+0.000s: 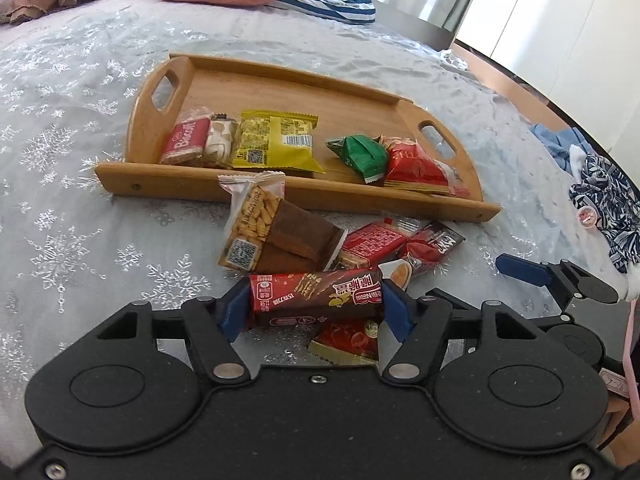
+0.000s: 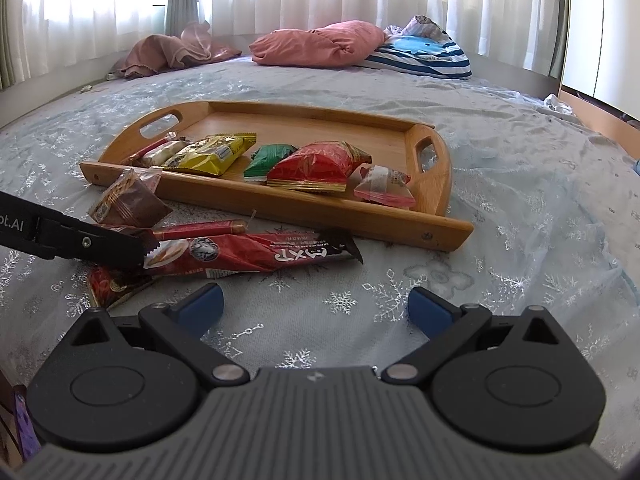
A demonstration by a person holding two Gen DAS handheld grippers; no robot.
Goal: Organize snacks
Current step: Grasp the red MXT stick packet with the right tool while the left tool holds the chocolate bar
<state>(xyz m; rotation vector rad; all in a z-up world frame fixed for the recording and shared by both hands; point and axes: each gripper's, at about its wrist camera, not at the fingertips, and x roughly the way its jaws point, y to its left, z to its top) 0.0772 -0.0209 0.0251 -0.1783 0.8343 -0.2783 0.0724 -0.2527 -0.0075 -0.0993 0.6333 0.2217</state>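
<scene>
Red-brown chocolate wafer bar (image 1: 316, 298) clamped crosswise in left gripper (image 1: 316, 304), evidently for wooden tray (image 1: 304, 196); right gripper (image 2: 316, 306) apart, empty.

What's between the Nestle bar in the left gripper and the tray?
The brown cracker pack stands propped right ahead of the Nestle bar, against the tray's near wall. Lift over both; open floor lies behind the yellow pack.
</scene>
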